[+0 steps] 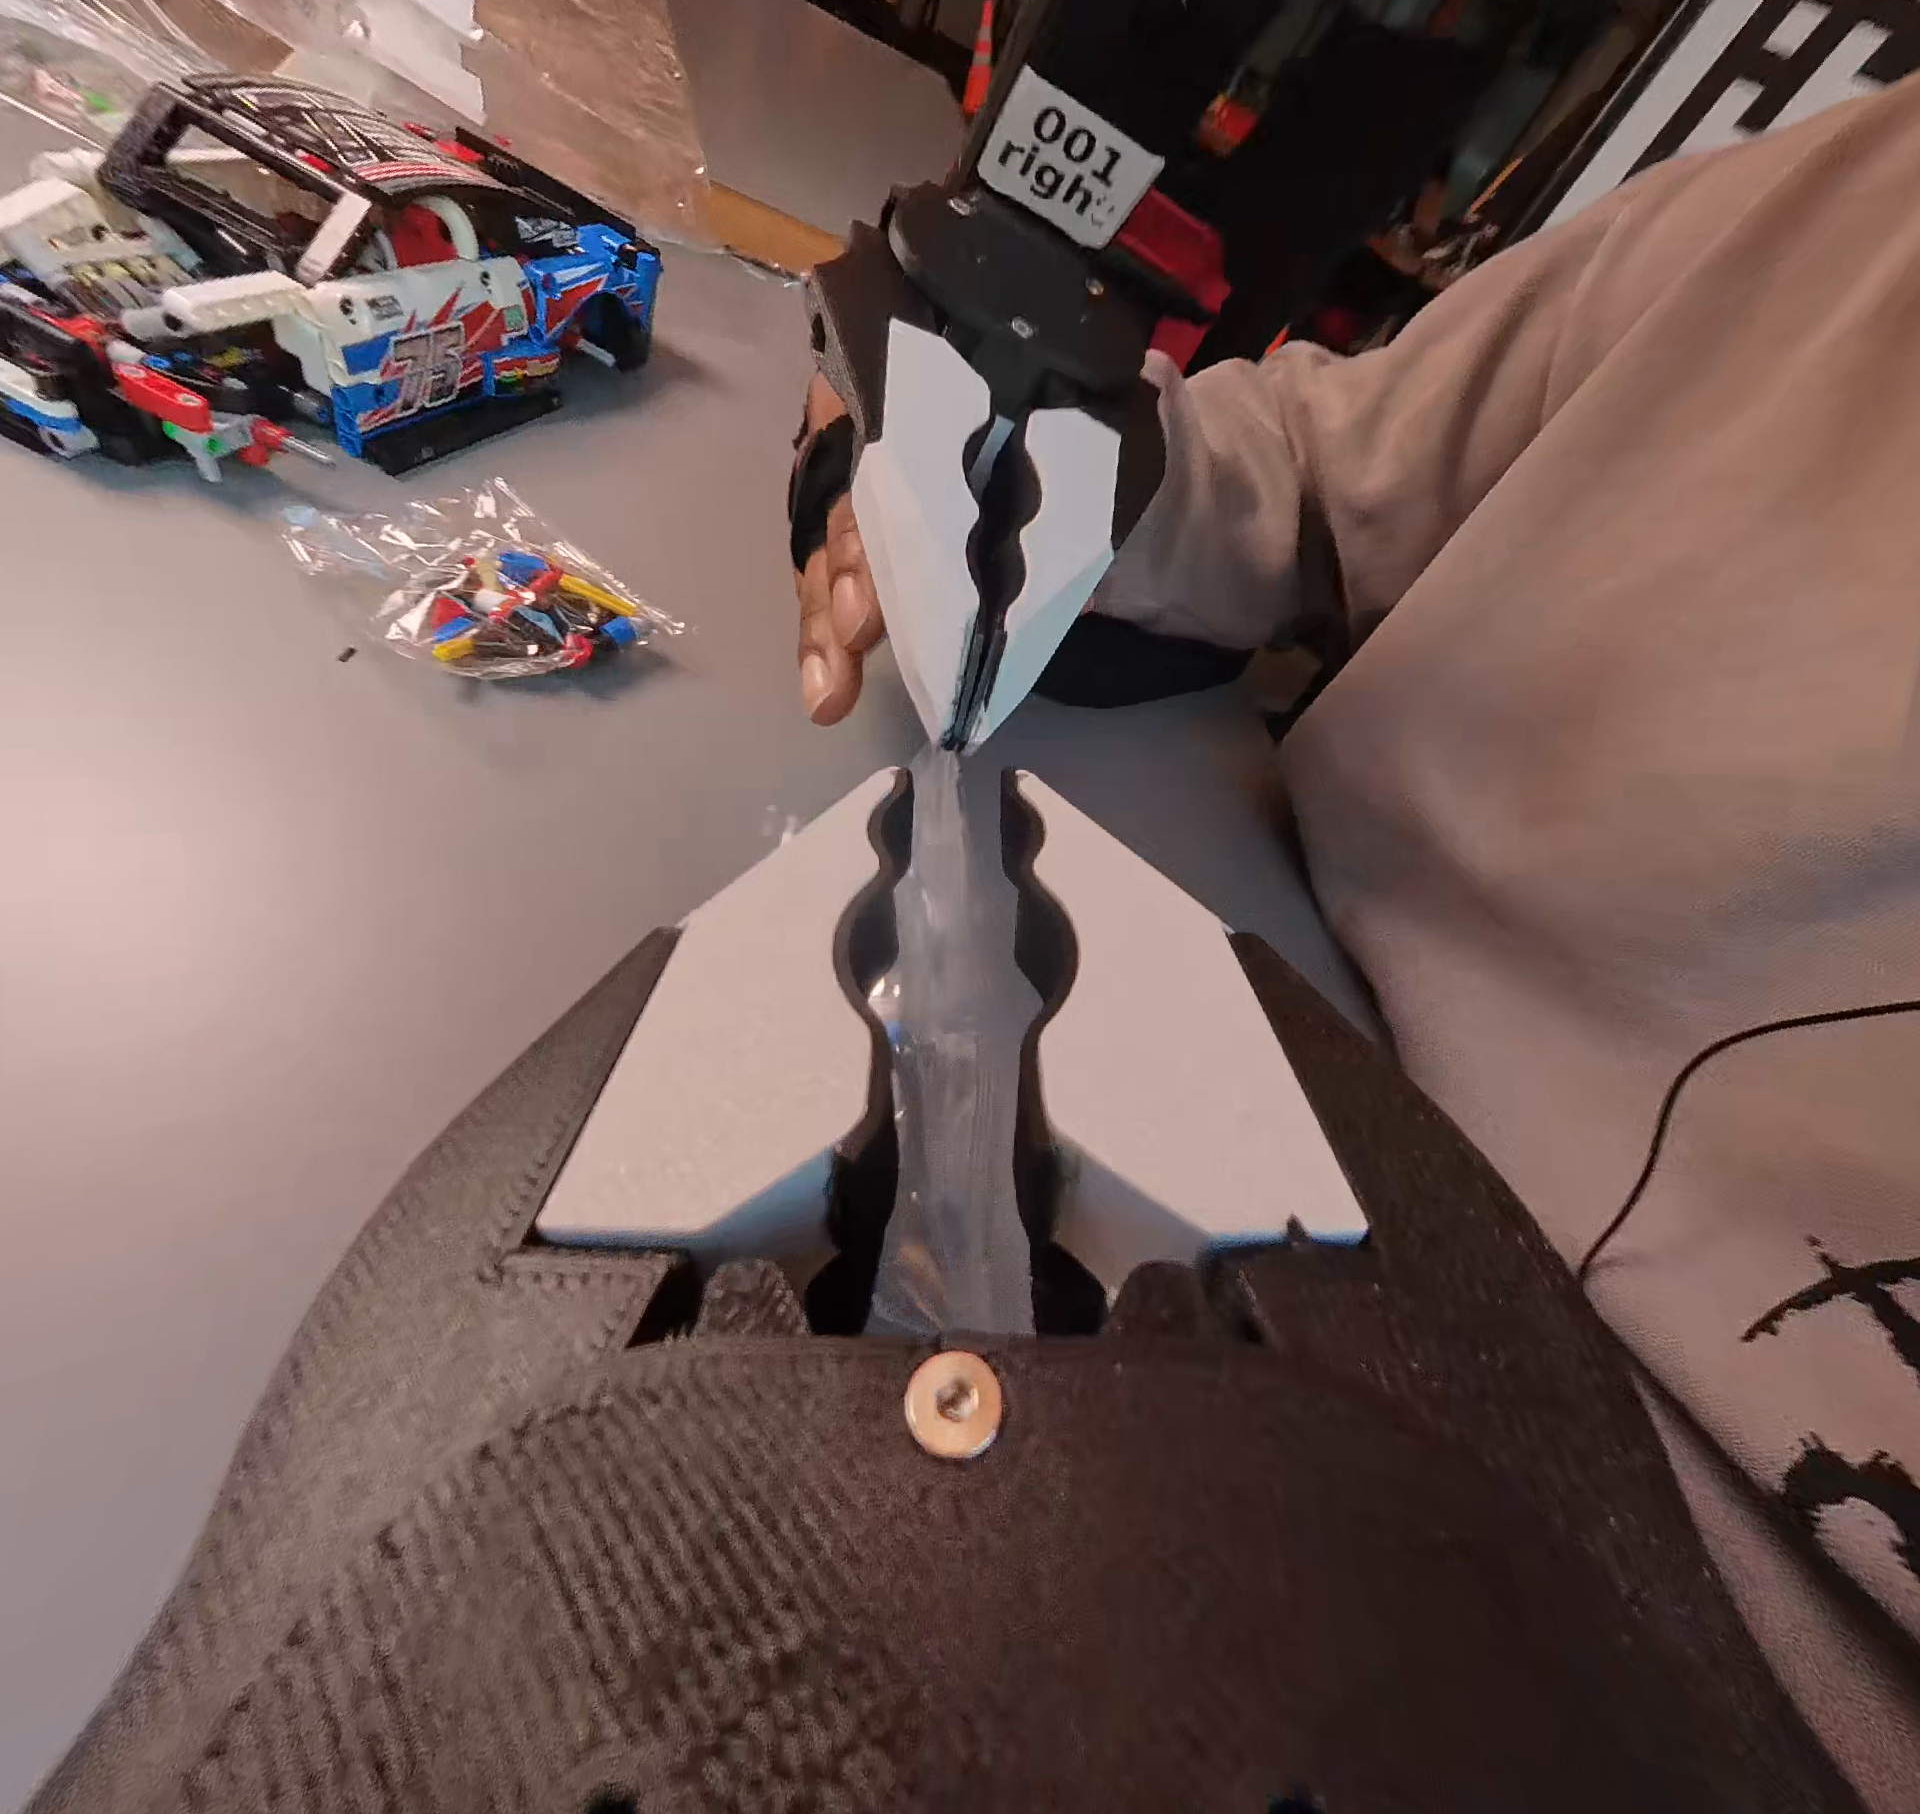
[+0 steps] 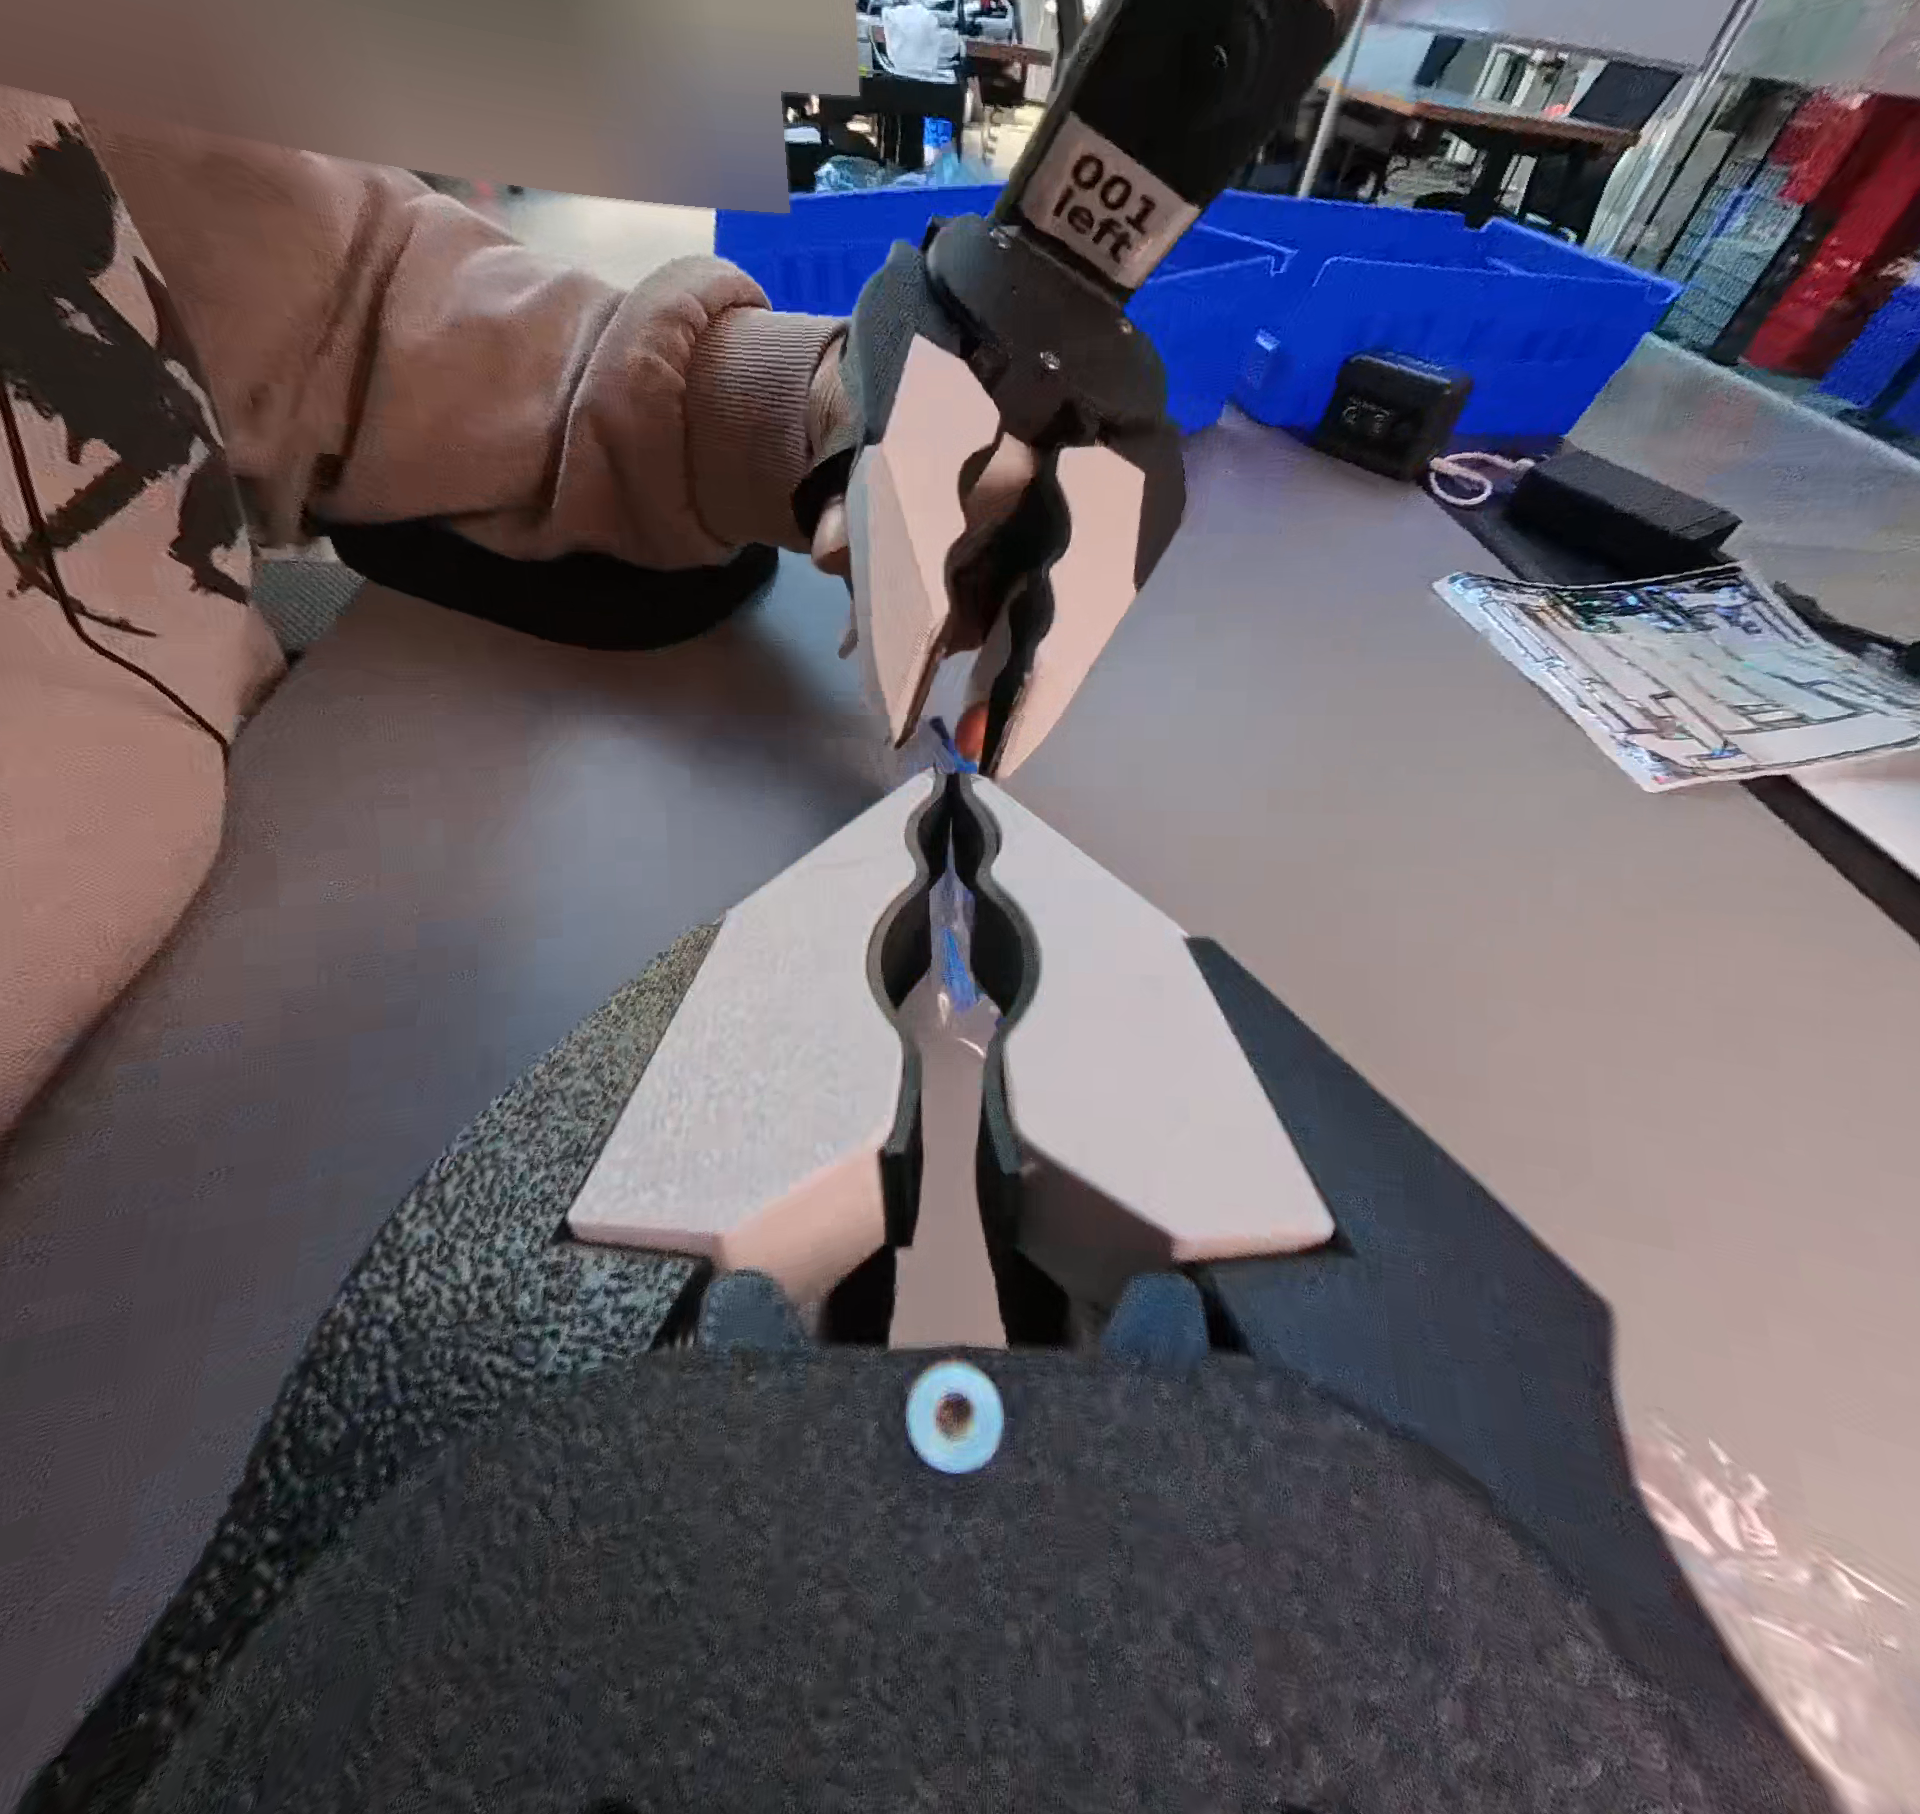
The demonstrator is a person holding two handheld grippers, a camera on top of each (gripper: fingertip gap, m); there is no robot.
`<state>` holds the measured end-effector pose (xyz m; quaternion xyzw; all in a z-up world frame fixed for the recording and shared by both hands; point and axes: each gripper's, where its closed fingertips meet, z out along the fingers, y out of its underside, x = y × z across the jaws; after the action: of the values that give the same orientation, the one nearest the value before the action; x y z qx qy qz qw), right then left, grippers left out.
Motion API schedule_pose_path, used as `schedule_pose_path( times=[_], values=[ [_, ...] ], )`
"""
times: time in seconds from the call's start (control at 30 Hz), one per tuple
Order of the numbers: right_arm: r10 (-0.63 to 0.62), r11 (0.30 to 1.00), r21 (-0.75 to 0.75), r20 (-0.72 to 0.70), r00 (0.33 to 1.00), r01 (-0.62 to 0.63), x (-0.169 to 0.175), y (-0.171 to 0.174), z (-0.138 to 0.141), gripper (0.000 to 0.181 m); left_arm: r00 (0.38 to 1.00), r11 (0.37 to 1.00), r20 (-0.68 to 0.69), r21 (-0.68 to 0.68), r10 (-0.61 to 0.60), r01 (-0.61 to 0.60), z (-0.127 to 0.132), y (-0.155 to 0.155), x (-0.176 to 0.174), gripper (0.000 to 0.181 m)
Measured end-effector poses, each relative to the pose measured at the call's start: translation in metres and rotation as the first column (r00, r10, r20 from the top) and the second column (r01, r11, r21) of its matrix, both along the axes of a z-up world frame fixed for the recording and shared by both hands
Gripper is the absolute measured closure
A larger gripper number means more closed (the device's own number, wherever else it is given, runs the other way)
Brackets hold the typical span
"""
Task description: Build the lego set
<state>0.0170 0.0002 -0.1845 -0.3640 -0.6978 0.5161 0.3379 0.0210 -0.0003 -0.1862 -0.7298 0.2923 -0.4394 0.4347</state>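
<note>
Clear crinkled plastic, a small bag [image 1: 951, 1016], runs between the fingers of our left gripper [image 1: 956, 777], which is clenched on it. Our right gripper [image 2: 951, 793] pinches the same bag at its far end, tip to tip with the left, above the grey table [image 1: 312, 933]. Well to the left lie a second clear bag of mixed coloured bricks [image 1: 520, 606] and, beyond it, the half-built blue, white and red lego race car [image 1: 312, 310]. A printed instruction booklet [image 2: 1683, 684] lies off to the right.
</note>
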Motion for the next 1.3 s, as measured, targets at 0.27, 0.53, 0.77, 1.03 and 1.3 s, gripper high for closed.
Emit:
schedule_pose_path(
  times=[0.27, 0.53, 0.77, 1.03, 1.3],
  values=[
    [0.035, 0.983, -0.182, 0.073, 0.997, -0.022, 0.003, -0.003, 0.01, 0.181, 0.988, 0.982, -0.134, 0.185, 0.072, -0.047, 0.008, 0.001, 0.008, 0.181],
    [0.097, 0.979, -0.187, 0.089, 0.991, -0.079, 0.01, -0.007, 0.031, 0.181, 1.0, 0.996, -0.014, 0.087, 0.023, -0.022, 0.031, -0.005, 0.016, 0.181],
    [0.117, 0.942, 0.326, -0.109, 0.987, -0.076, 0.01, -0.025, 0.073, 0.181, 0.948, 0.98, 0.309, -0.157, -0.071, 0.125, 0.074, -0.023, 0.015, 0.181],
    [0.316, 0.451, 0.892, -0.187, 0.93, 0.027, 0.02, -0.046, 0.06, 0.181, 0.911, 0.948, 0.408, -0.263, -0.057, 0.177, 0.062, -0.042, 0.024, 0.181],
    [0.29, 0.513, 0.854, -0.08, 0.954, -0.085, 0.027, -0.055, 0.043, 0.181, 0.928, 0.963, 0.372, -0.233, -0.038, 0.133, 0.045, -0.05, 0.03, 0.181]
  ],
)
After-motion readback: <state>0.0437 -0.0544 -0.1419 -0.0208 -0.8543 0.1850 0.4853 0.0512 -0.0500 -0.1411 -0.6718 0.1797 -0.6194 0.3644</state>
